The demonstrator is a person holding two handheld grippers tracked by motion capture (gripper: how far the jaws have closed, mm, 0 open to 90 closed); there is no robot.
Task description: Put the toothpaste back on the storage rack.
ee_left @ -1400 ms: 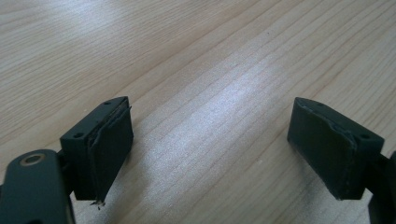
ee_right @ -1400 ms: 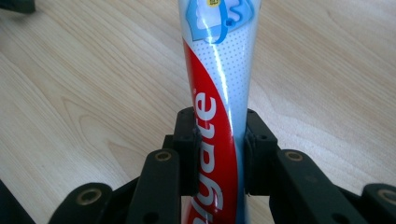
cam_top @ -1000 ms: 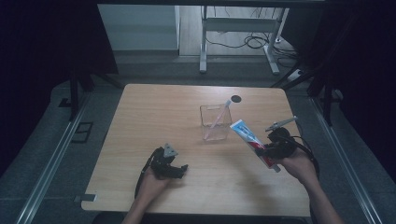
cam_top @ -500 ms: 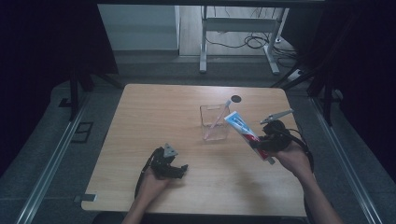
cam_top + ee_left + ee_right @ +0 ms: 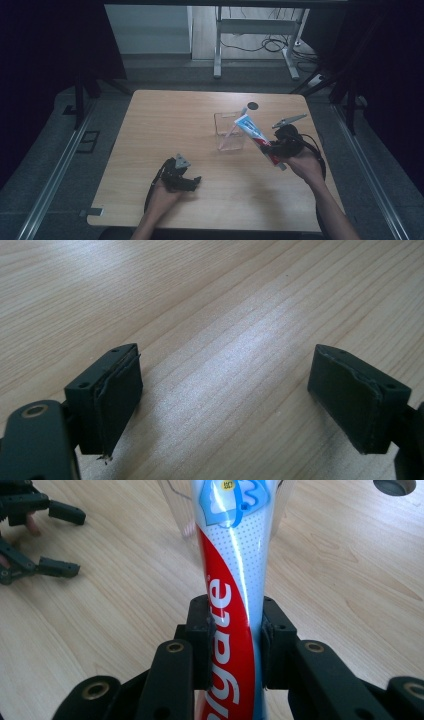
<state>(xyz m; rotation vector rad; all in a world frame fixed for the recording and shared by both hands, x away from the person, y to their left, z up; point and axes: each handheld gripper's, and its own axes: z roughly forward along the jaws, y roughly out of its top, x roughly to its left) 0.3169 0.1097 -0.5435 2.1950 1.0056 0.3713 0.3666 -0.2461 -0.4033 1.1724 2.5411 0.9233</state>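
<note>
My right gripper (image 5: 274, 150) (image 5: 235, 645) is shut on a red, white and blue toothpaste tube (image 5: 255, 136) (image 5: 232, 600), whose far end slants up and left toward a clear plastic cup (image 5: 229, 131) (image 5: 180, 505) at mid-table. A toothbrush (image 5: 235, 126) leans inside the cup. My left gripper (image 5: 192, 181) (image 5: 225, 405) rests on the wood near the front left, jaws wide apart with only bare table between them. It also appears far off at the left of the right gripper view as the left gripper (image 5: 50, 535).
The wooden table (image 5: 165, 125) has a round dark hole (image 5: 253, 105) (image 5: 394, 485) behind the cup. A thin grey tool (image 5: 289, 120) lies near the right edge. Dark floor and metal rails surround the table; a desk frame and cables stand at the back.
My right gripper has carried the toothpaste tube leftward, bringing its tip closer to the cup. The left gripper has stayed where it was.
</note>
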